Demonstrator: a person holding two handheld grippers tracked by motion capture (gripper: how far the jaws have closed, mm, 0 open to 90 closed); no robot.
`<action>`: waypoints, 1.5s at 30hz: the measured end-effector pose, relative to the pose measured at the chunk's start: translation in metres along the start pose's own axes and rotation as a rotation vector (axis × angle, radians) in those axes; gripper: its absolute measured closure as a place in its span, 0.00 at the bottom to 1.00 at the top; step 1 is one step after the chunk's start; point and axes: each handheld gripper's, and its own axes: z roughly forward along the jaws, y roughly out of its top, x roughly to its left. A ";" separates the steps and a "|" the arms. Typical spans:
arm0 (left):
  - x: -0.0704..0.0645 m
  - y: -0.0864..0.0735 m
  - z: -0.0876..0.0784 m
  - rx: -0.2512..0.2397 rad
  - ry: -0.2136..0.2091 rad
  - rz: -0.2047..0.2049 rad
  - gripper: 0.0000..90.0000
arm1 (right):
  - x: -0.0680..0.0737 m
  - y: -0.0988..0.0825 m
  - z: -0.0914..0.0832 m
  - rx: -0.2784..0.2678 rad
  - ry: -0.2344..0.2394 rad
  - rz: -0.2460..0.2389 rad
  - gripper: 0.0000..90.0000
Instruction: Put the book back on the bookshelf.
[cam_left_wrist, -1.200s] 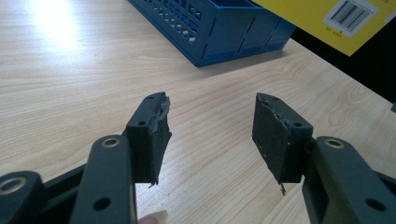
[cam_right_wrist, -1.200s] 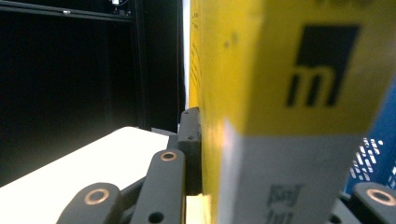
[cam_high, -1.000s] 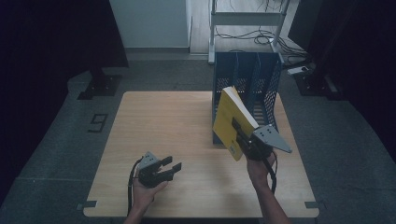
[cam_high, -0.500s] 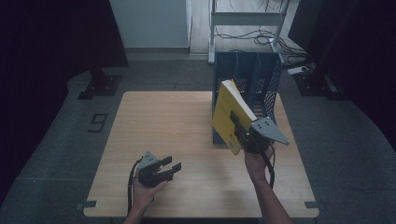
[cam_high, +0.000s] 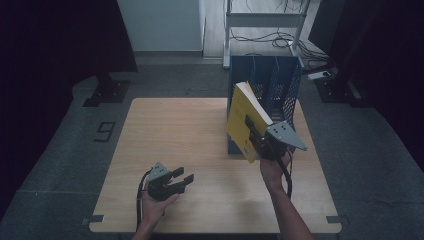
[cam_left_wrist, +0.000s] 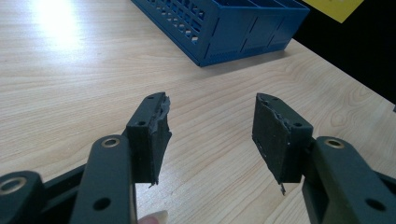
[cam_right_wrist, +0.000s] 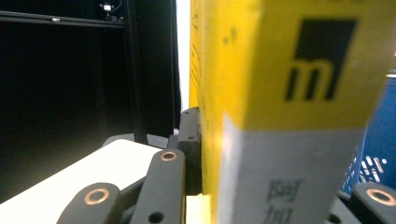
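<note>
**Yellow book held tilted at the mouth of the blue rack**

Yellow and thick, the book hangs clear of the table, tilted so that its top corner leans toward the blue rack just behind it. The right gripper has it by the lower part, jaws clamped across the spine; in the right gripper view the spine stands upright between the black jaws, pressed on both sides. A grip low on the spine leaves the upper part free, which is probably why it is held so: that free end can enter one of the rack's upright slots first. The tilt looks like a way of lining the book's edge up with a slot before it goes in.

The rack stands at the far right of the wooden table, its dividers running away from the person, so a slot opens toward the book.

The left gripper rests low over the near left of the table, well apart from book and rack. Its jaws stand wide with nothing between them, only bare wood beyond the pads. It seems to be waiting, ready to steady the rack if needed.
</note>
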 end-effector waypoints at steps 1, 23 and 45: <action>0.000 0.000 0.000 0.000 0.000 0.000 0.51 | 0.000 0.000 0.000 0.000 0.000 0.000 0.83; 0.001 0.001 -0.002 -0.005 0.004 -0.001 0.51 | -0.005 0.001 0.020 0.014 -0.030 0.002 0.83; 0.001 0.001 -0.001 0.000 0.004 -0.001 0.51 | -0.011 0.001 0.037 0.037 -0.063 0.010 0.83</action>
